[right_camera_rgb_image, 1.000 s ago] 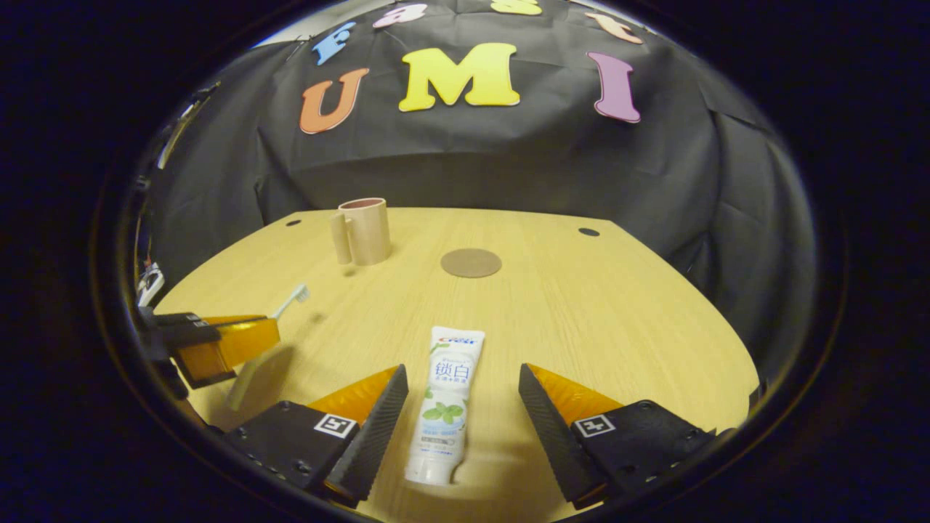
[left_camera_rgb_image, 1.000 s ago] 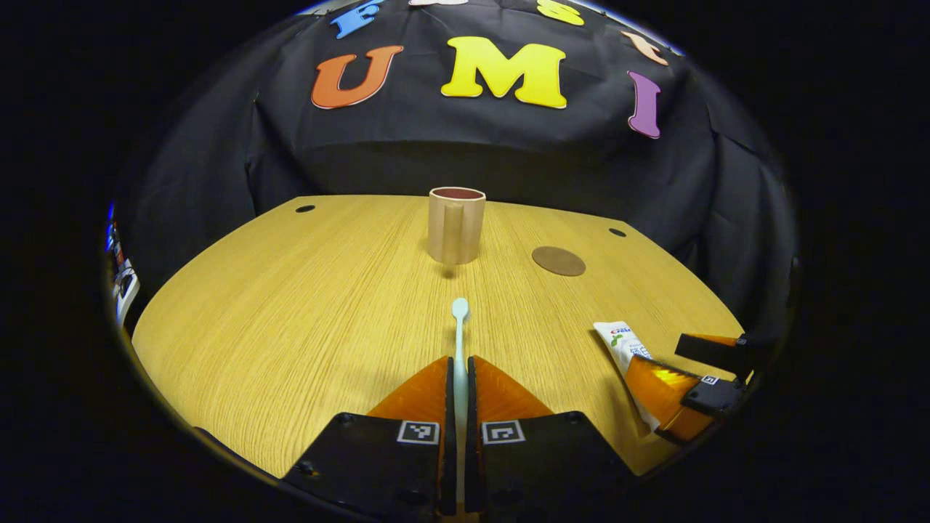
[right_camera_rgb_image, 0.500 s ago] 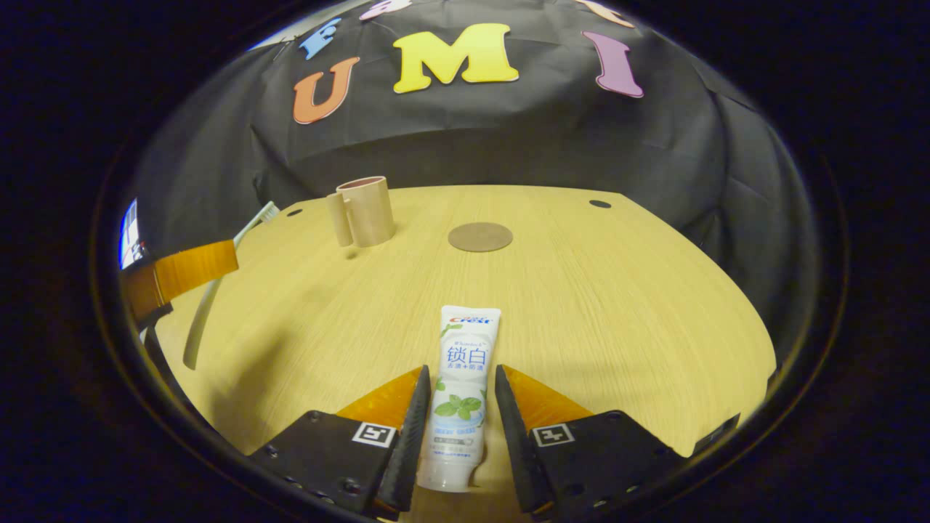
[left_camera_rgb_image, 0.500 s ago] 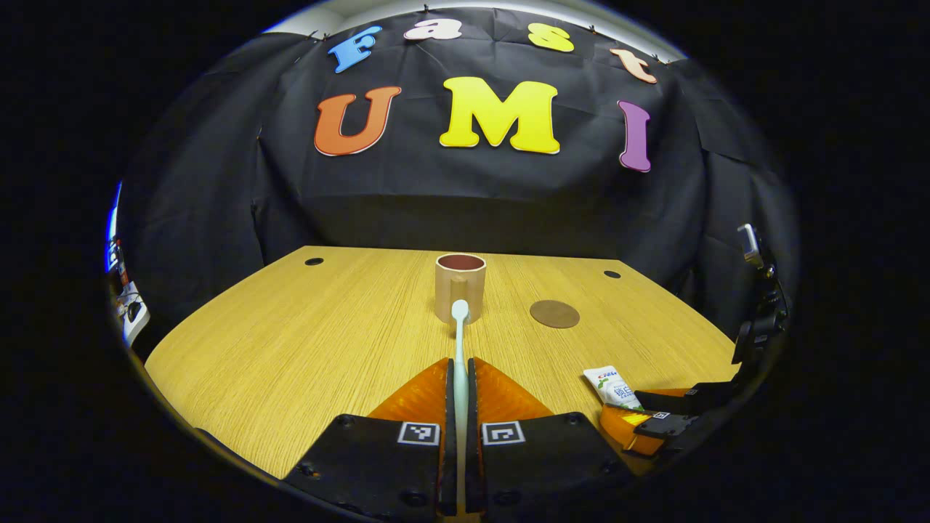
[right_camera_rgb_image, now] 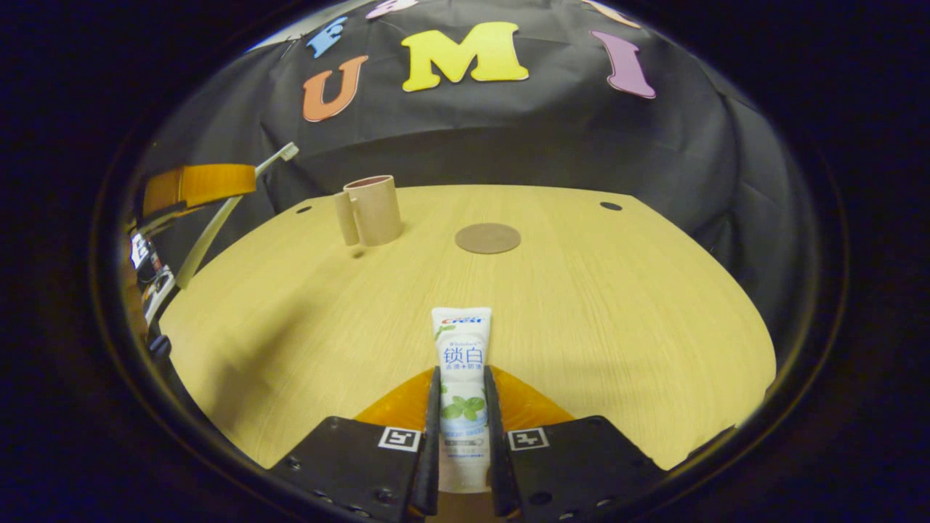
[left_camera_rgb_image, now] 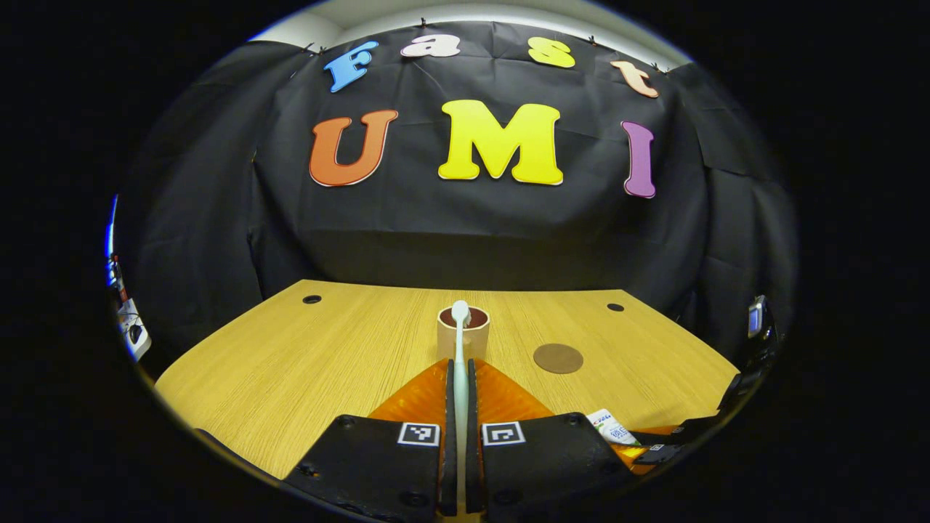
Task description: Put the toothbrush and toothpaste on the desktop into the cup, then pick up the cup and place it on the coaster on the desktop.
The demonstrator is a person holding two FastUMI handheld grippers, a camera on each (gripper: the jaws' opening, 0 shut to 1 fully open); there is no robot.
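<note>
Since the earlier frame, left tool is rising off the worktop with the toothbrush clamped between its fingers, and right tool is finishing its closure on the toothpaste. Item one, toothbrush: light, stiff, slim; the left tool is gripping it along the handle, head pointing to 12 o'clock and lining up over the cup in the left gripper view. Item two, toothpaste: soft tube, likely yielding under pressure; the right tool is pinching it at its lower body, tube lying flat on the worktop, crimped end at 12 o'clock. Item three, cup: rigid, upright, handled, standing at 11 o'clock in the right gripper view; a hold across its wall is looking the safest. Item four, coaster: flat disc, lying apart from the cup at 12 o'clock.
</note>
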